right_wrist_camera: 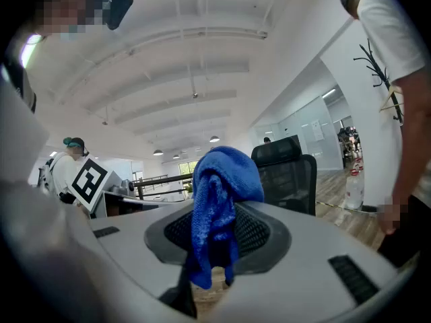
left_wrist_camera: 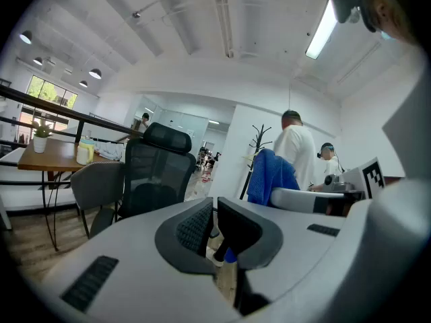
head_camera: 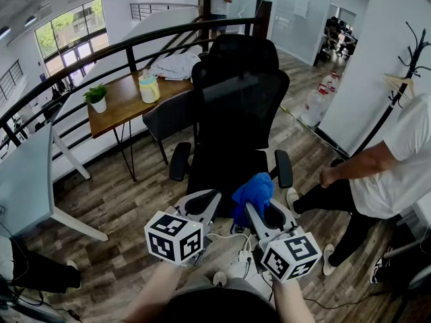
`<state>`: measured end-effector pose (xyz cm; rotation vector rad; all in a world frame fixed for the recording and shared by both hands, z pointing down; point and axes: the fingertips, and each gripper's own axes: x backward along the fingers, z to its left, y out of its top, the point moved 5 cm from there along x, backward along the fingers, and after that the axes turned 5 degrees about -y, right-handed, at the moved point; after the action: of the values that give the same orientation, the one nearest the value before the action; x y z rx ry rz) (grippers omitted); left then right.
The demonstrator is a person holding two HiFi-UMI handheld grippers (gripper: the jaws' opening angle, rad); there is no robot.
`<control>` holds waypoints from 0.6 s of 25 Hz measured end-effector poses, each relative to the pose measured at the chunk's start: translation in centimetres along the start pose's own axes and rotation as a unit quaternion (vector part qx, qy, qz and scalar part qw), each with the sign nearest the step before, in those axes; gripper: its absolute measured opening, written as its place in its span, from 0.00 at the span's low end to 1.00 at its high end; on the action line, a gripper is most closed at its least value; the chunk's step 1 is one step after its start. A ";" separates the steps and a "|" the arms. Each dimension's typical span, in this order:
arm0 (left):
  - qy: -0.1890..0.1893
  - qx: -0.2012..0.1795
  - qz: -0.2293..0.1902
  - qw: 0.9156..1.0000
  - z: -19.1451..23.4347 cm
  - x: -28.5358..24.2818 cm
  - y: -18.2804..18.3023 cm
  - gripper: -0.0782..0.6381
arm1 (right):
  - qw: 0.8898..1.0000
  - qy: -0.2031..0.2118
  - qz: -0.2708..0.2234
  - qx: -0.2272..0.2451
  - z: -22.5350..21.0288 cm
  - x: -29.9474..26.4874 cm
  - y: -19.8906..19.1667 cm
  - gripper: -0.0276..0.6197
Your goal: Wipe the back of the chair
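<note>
A black mesh office chair (head_camera: 236,113) stands in front of me with its back turned my way; it also shows in the left gripper view (left_wrist_camera: 158,173) and the right gripper view (right_wrist_camera: 289,170). My right gripper (head_camera: 259,204) is shut on a blue cloth (head_camera: 253,190), held up just short of the lower chair back. In the right gripper view the cloth (right_wrist_camera: 219,200) bunches above the jaws and hangs down between them. My left gripper (head_camera: 205,199) hovers beside it on the left, jaws together with nothing in them (left_wrist_camera: 214,210). Neither gripper touches the chair.
A person in a white shirt (head_camera: 390,173) leans in at the right, near a coat rack (head_camera: 404,79). Behind the chair are a grey chair (head_camera: 172,116), a wooden table (head_camera: 121,103) with a plant (head_camera: 97,98) and jug (head_camera: 149,87), and a black railing (head_camera: 101,56). Cables (head_camera: 232,254) lie on the floor.
</note>
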<state>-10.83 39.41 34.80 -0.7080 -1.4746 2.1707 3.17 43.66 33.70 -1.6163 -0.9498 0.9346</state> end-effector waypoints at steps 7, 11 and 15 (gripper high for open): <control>0.015 -0.019 0.017 1.000 0.8 -0.6 -0.6 0.15 | 1.000 -0.002 0.006 0.002 0.4 -0.9 -1.1 0.24; 0.018 -0.014 0.016 1.000 0.9 -0.8 -0.6 0.15 | 1.000 0.000 0.004 -0.003 0.1 -1.0 -1.1 0.24; 0.017 -0.013 0.014 1.000 1.0 -1.3 -0.4 0.15 | 1.000 0.013 0.002 -0.012 -0.4 -1.3 -0.7 0.24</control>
<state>-10.40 38.05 35.67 -0.7740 -1.4869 2.1537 2.98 42.49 34.66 -1.6475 -0.9435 0.9070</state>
